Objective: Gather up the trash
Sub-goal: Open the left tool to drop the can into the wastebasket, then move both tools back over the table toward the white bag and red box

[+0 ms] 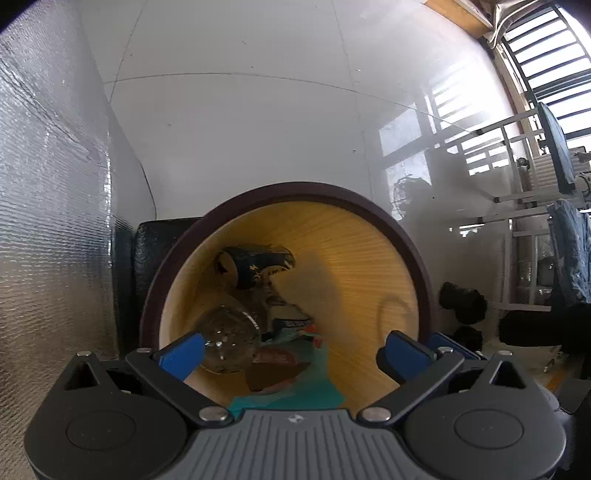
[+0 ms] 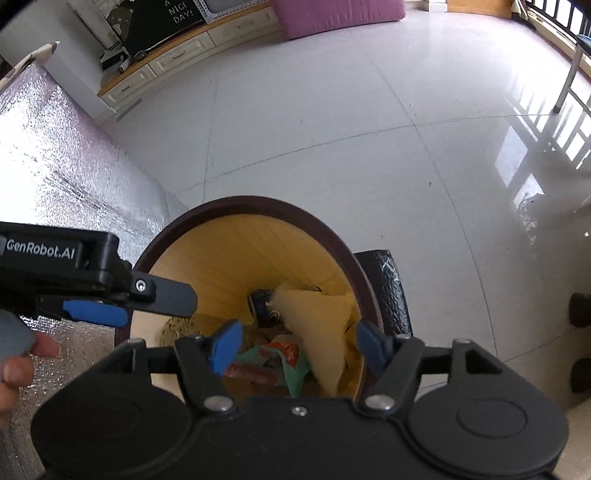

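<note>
A round bin with a brown rim (image 1: 373, 206) and a yellow wood-grain inside stands on the floor. In it lie a clear plastic bottle (image 1: 227, 339), a dark crumpled can (image 1: 255, 266) and teal and red wrappers (image 1: 280, 363). My left gripper (image 1: 291, 350) hangs open over the bin's mouth with nothing between its blue pads. In the right wrist view my right gripper (image 2: 297, 347) is open above the same bin (image 2: 258, 203). A pale yellow sheet (image 2: 317, 325) lies loose in the bin below it, apart from the pads. One blue finger (image 2: 96, 313) of the left gripper shows at the left.
A silver foil-covered surface (image 2: 55, 166) runs along the bin's left side. A black foil-wrapped block (image 2: 391, 288) stands against the bin. A person's fingers (image 2: 22, 354) show at lower left. White tile floor (image 2: 332, 129), a drawer cabinet (image 2: 177, 55) and a pink block (image 2: 332, 14) lie beyond.
</note>
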The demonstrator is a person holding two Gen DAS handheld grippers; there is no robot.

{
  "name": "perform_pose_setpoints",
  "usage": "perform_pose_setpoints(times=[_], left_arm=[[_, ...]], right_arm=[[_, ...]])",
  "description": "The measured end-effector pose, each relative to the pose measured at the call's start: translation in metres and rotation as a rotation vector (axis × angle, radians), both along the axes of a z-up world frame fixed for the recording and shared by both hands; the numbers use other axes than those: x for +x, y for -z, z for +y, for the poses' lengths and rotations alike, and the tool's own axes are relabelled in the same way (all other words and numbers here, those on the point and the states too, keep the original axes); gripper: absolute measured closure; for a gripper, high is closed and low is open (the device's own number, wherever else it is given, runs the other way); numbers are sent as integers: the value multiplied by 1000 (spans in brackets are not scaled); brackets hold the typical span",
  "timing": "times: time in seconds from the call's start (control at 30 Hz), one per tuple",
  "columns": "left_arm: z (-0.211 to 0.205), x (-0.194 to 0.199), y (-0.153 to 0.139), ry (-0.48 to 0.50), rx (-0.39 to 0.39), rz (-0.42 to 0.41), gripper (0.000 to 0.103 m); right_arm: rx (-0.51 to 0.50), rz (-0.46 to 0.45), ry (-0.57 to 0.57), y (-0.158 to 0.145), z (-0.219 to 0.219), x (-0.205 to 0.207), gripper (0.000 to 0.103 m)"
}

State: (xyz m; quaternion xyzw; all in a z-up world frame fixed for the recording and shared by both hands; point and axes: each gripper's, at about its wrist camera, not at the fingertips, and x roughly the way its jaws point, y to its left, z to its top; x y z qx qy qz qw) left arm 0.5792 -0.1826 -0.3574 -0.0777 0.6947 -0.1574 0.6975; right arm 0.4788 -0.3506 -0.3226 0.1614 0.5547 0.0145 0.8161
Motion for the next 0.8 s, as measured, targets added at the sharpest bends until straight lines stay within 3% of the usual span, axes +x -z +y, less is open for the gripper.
perform_pose_setpoints(times=[0.27,0.8], left_arm=[[4,-6,-6,8,29,-25,0],[25,-40,-60,-9,46,-144,0]], right_arm=[[1,-3,-10,-6,1,-5,32],[-41,-45,67,-51,-10,-30,6]])
